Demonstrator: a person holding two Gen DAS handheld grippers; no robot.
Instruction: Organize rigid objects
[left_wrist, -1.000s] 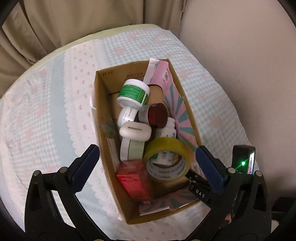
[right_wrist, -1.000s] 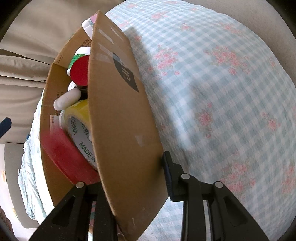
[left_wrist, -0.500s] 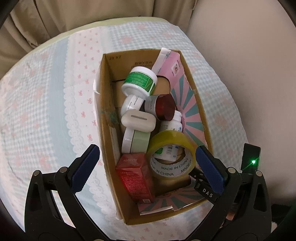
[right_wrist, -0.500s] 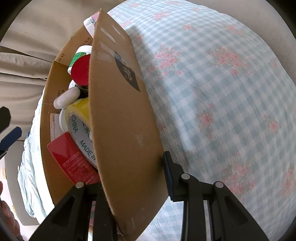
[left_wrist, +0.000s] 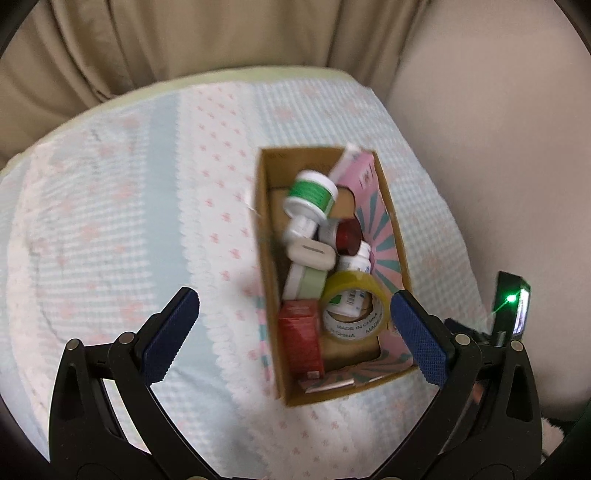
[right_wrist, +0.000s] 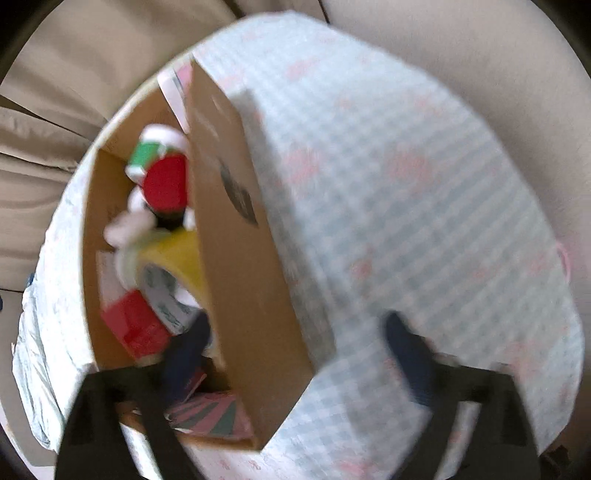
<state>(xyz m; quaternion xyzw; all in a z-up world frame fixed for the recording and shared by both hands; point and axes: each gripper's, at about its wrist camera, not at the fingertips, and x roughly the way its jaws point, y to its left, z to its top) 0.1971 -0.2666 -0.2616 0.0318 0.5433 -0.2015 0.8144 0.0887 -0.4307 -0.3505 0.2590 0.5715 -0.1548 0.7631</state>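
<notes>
Cardboard box (left_wrist: 268, 236), packed with jars, a yellow tape roll (left_wrist: 354, 308) and a red carton (left_wrist: 301, 339), sits on the checked bedspread (left_wrist: 110, 229) ahead of the left tool (left_wrist: 291, 328), whose blue pads are spread wide and empty; it has drawn back since a moment ago. Blurred, the right wrist view alone shows the box's outer wall (right_wrist: 236, 266) between the right tool's (right_wrist: 295, 354) parted pads, released where it earlier gripped.
</notes>
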